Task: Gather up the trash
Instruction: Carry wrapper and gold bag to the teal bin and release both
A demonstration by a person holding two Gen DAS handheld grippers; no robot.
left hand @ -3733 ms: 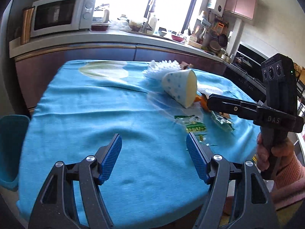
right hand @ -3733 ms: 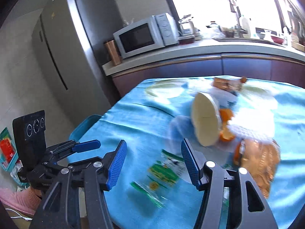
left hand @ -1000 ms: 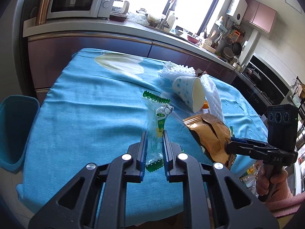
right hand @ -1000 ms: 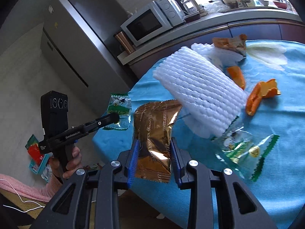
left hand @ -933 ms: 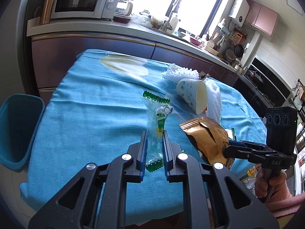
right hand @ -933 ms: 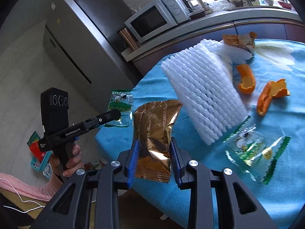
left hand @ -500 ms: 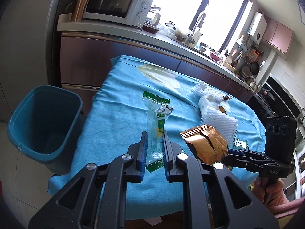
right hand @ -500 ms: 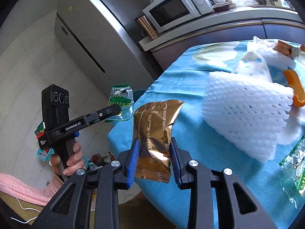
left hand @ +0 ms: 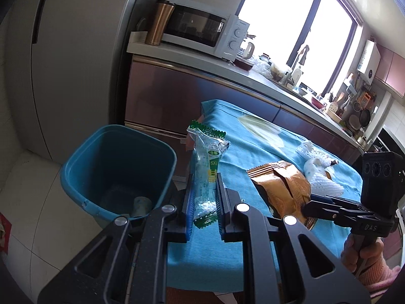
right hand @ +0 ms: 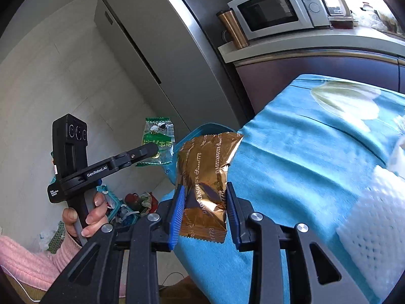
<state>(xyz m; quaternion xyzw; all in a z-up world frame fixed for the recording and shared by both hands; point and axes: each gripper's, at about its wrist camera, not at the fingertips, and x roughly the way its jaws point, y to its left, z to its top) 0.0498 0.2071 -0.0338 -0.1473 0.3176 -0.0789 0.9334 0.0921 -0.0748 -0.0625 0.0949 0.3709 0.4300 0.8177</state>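
Note:
My left gripper point(left hand: 204, 190) is shut on a clear wrapper with green print point(left hand: 207, 162) and holds it upright in the air, just right of a teal trash bin point(left hand: 83, 185) on the floor. My right gripper point(right hand: 205, 202) is shut on a gold-brown snack wrapper point(right hand: 206, 174) above the edge of the blue-clothed table point(right hand: 303, 157). The gold wrapper point(left hand: 283, 187) and the right gripper point(left hand: 319, 206) also show in the left wrist view. The left gripper point(right hand: 149, 150) with its green wrapper point(right hand: 158, 139) shows in the right wrist view. The bin's rim point(right hand: 202, 128) peeks from behind the gold wrapper.
White foam fruit netting point(left hand: 320, 177) and a paper cup point(left hand: 310, 167) lie on the table; the netting is also in the right wrist view point(right hand: 374, 217). A small cup point(left hand: 141, 204) lies in the bin. A counter with a microwave point(left hand: 200, 33) and a fridge point(left hand: 63, 58) stand behind.
Both grippers have swung left, away from the table's middle and toward the bin, each still holding its wrapper. The bin is now much closer in the left wrist view.

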